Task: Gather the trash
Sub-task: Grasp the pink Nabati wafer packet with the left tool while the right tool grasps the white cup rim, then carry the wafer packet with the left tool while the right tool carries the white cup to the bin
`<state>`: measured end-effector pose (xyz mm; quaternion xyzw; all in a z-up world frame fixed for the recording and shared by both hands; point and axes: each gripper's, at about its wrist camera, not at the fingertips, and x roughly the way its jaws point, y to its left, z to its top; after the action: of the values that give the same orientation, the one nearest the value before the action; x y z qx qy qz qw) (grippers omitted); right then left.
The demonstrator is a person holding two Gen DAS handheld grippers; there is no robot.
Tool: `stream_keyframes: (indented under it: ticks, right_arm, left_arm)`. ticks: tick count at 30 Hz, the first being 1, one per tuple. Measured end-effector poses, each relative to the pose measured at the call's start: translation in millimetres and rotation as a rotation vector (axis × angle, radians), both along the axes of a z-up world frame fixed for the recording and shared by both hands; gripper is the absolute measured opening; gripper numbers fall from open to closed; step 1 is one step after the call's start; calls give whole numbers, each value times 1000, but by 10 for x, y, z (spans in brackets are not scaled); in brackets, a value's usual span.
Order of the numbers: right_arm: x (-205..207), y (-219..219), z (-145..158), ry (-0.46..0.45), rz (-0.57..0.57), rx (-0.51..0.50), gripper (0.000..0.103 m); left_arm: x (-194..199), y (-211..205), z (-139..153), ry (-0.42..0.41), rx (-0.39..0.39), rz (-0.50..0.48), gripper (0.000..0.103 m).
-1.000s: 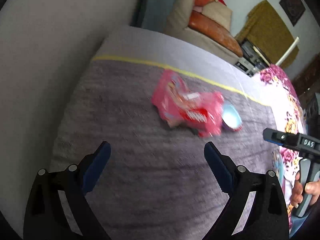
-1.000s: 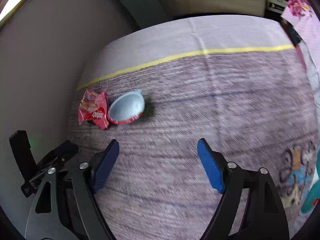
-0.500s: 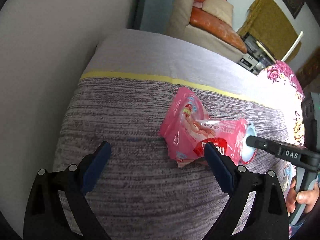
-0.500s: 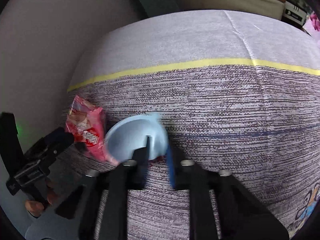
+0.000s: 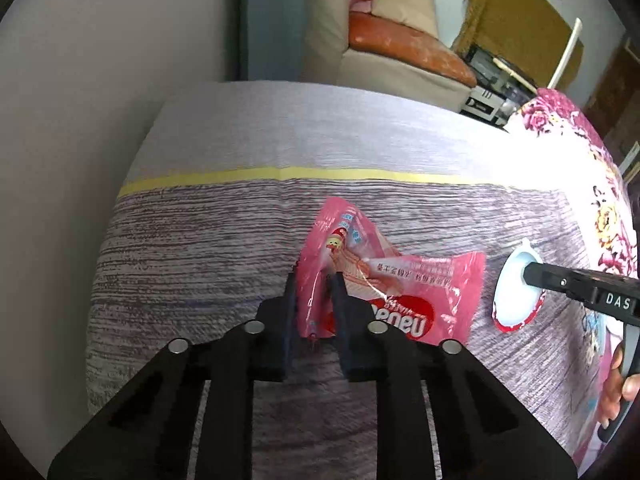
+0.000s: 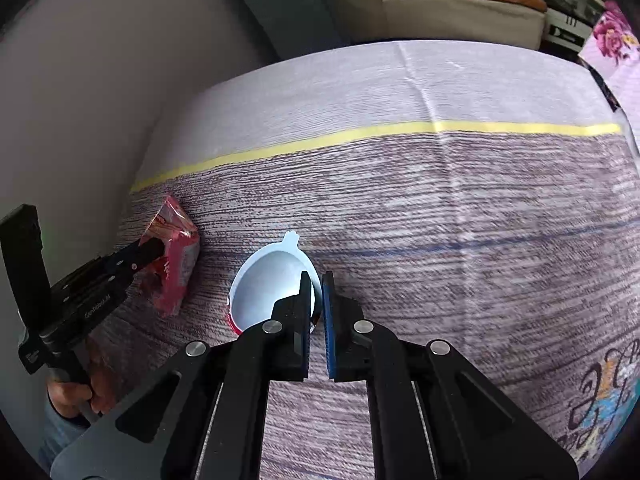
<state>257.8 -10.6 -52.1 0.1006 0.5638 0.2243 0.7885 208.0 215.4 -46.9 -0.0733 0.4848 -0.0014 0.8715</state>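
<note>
Striped purple bed cover (image 5: 208, 248), sofa behind. Left gripper (image 5: 314, 280) jaws clenched on pink wrapper's (image 5: 400, 292) near-left edge, long axis running rightward. Right gripper (image 6: 317, 280) jaws clamped on white cup's (image 6: 268, 284) right rim, just beside. Probably lifting next.

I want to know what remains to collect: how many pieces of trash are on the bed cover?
2. The pink wrapper is pinched by the left gripper. The white cup has its rim in the right gripper.
</note>
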Motion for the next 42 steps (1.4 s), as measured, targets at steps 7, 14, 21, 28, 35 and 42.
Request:
stream_keyframes:
  ticks: [7,14,21,28,35,42]
  right_arm:
    - [-199,-456,100,-23,-63,26,6]
    - [-467,-1095,216,-44,-147,52,6]
    - [-690,-1522,214,-50,-216,89,6]
    - [-1025,-2171,309,-81,-296,128,6]
    - [-1241,-2723,331,-109,-380,163,6]
    - [-1462,-3240,460,-160,-466,185,6]
  left_arm:
    - [-186,-389,108,-7,-15,-44,13]
    - [-371,-1036,207,-10,17,-143,13]
    - [-519,-1598,256,-3,25,-209,13]
    - [-616,-2248,347,-10,49,-297,13]
    - [-744,-2792,375,-6,54,-368,13]
    - [-803,-3281,377,5,66,-430,13]
